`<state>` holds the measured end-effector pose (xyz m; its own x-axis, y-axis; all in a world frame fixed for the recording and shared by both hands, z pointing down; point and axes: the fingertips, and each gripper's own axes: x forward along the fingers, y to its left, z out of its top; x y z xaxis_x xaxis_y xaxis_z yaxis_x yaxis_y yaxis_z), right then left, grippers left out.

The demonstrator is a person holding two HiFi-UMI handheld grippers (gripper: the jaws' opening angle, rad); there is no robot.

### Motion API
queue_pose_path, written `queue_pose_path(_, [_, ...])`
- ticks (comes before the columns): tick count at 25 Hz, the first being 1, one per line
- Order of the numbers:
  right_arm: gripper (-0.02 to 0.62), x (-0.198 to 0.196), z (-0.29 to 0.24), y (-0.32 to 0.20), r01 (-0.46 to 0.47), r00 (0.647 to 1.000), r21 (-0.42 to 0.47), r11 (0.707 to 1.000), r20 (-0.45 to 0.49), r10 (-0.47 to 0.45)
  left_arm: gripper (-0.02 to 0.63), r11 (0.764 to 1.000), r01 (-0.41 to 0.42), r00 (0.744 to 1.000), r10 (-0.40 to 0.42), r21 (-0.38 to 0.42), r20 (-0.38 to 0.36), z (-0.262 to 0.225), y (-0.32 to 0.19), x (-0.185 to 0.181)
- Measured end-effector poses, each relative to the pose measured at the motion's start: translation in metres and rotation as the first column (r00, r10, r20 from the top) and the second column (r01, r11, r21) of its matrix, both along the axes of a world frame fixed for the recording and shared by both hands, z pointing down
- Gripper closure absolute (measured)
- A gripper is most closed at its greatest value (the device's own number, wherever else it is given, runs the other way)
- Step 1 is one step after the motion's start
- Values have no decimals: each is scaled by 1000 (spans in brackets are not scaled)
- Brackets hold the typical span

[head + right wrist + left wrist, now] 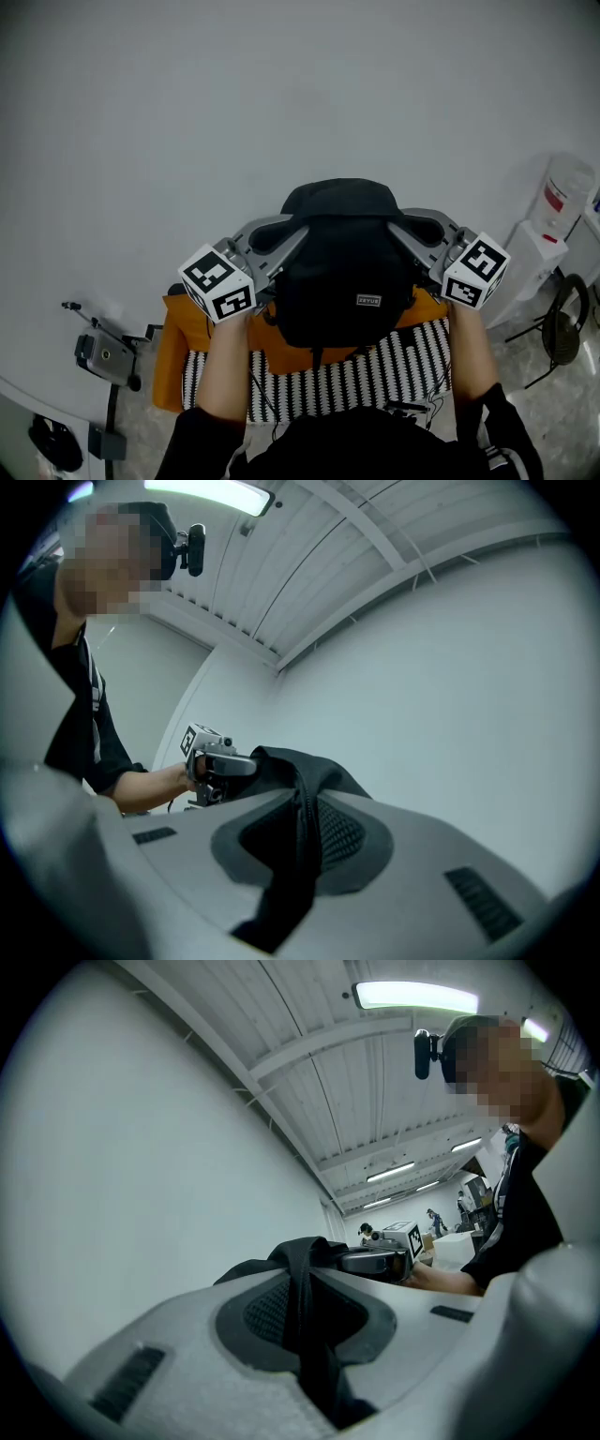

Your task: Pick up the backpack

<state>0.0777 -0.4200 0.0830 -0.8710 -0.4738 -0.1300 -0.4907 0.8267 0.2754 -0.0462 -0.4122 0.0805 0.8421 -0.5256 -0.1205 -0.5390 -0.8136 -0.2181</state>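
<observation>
One backpack (342, 272), black, slung between two grippers in the head view, in front of a pale grey surface. At its left side the left gripper (281, 246), at its right side the right gripper (410, 236), both level with the top of the pack.

In the left gripper view, jaws nearly together, pinching one black strap (314, 1354) running up the gap into the pack's dark mass just beyond the tips. Same in the right gripper view: jaws close-set, clamped on one strap (291, 855), pack straight ahead of the tips.

Counted: one backpack, two straps, two grippers, a marker cube (217, 284) on the left one and a cube (476, 269) on the right. Below the pack, one orange cloth (173, 347) and one striped cloth (375, 370).

Lower edge of the pack overlapping the orange cloth; touching or hanging clear, cannot tell. Strap ends lost inside the jaw gaps. Small label (368, 301) on the pack unreadable. Striped cloth partly hidden by the two forearms (225, 361).
</observation>
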Motion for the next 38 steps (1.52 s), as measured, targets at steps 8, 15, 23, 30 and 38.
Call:
queue_pose_path(8, [545,-1,-24,4,6,1000,34,999,15,-6,556,1000,-9,1000,8,27,19,-26,3,-1])
queue_pose_path(15, [545,0,-23,11,22,999,32,999,29,-23,557,1000,-15,1000,15,25,9,-28,8,1])
queue_pose_path(23, [545,13,-23,12,9,999,37,999,33,-10,556,999,-41,999,40,35,31,-26,8,14])
queue_pose_path(30, [546,26,-19,11,2,999,33,999,32,-3,557,999,-48,998,47,22,33,-23,5,28])
queue_pose_path(38, [548,34,-14,11,10,999,23,1000,39,-11,555,999,-45,998,43,23,47,-19,5,36])
